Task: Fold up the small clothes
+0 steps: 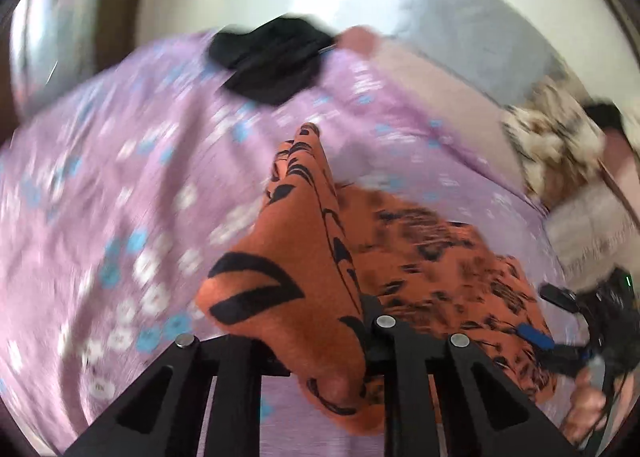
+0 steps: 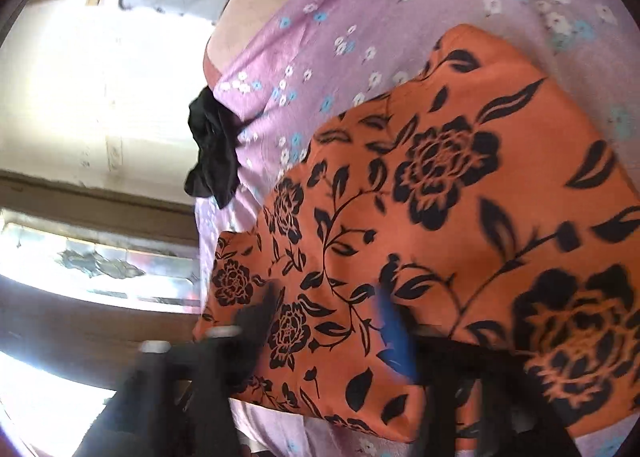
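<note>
Orange garment (image 1: 304, 257), thin woven cloth printed with black roses, vines and leaves, spread on the bed over a lilac sheet (image 1: 100, 177) with white and blue flowers. Left tool (image 1: 316, 341) clenched on a raised fold of the orange cloth. Right tool (image 2: 324, 321) released, fingers apart over the garment's flat edge, one blue pad (image 2: 394, 333) blurred. Crumpled black garment (image 2: 212, 149) at the sheet's edge. No legible writing.
</note>
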Available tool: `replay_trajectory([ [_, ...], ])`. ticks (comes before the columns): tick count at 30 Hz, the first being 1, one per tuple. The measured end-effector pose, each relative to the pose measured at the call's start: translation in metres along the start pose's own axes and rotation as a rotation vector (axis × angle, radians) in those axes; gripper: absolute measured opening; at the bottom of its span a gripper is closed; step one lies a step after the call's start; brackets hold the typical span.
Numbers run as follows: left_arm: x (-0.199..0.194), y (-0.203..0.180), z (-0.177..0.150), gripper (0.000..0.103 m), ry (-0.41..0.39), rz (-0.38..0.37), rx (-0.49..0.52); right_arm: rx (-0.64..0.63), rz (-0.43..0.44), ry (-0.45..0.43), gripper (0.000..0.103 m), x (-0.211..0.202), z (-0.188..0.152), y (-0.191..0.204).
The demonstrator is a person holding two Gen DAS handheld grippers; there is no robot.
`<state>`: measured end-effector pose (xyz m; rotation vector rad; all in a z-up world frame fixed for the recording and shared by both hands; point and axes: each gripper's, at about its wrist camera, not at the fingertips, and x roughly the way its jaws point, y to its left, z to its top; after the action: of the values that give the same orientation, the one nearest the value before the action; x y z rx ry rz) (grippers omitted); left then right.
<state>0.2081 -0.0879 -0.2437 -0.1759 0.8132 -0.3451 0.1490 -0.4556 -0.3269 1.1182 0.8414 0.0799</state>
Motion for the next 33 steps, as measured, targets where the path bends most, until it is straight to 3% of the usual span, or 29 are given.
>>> replay_trajectory([
  [6, -0.005, -0.100, -0.009, 0.019, -0.005, -0.078, 0.279, 0.048, 0.090, -0.031, 0.070, -0.024, 0.010, -0.021],
  [9, 0.022, -0.150, -0.041, 0.021, 0.074, -0.122, 0.433, 0.073, 0.155, -0.047, 0.070, -0.035, 0.014, -0.031],
  [12, 0.060, -0.166, -0.069, 0.030, 0.224, -0.102, 0.517, 0.110, 0.182, -0.028, 0.070, -0.031, 0.017, -0.039],
  [13, 0.059, -0.165, -0.073, 0.031, 0.218, -0.101, 0.546, 0.128, 0.188, -0.015, 0.070, -0.028, 0.018, -0.043],
  [15, 0.045, -0.159, -0.071, 0.048, 0.192, -0.158, 0.579, 0.150, 0.185, 0.004, 0.070, -0.021, 0.019, -0.045],
  [18, 0.008, -0.135, -0.050, 0.066, 0.243, -0.402, 0.522, 0.127, 0.164, 0.037, 0.070, -0.007, 0.019, -0.038],
  [20, -0.015, -0.117, -0.033, 0.068, 0.223, -0.502, 0.502, 0.104, 0.150, 0.058, 0.070, 0.002, 0.018, -0.032],
  [21, -0.023, -0.109, -0.025, 0.073, 0.193, -0.511, 0.499, 0.094, 0.146, 0.066, 0.070, 0.006, 0.017, -0.028],
  [25, -0.016, -0.065, 0.008, 0.076, 0.107, -0.402, 0.409, 0.067, 0.080, 0.077, 0.070, 0.023, 0.014, -0.017],
  [28, 0.025, -0.024, 0.017, 0.076, 0.184, -0.325, 0.253, 0.067, 0.051, 0.086, 0.071, 0.035, 0.012, -0.011],
  [30, 0.046, -0.011, 0.008, 0.076, 0.240, -0.261, 0.220, 0.043, 0.033, 0.087, 0.071, 0.045, 0.011, -0.003],
  [31, 0.060, -0.009, 0.000, 0.075, 0.305, -0.236, 0.215, 0.029, 0.021, 0.084, 0.071, 0.050, 0.009, 0.002],
  [33, 0.069, -0.010, -0.003, 0.075, 0.332, -0.260, 0.197, -0.020, -0.028, 0.074, 0.067, 0.060, 0.005, 0.010],
])
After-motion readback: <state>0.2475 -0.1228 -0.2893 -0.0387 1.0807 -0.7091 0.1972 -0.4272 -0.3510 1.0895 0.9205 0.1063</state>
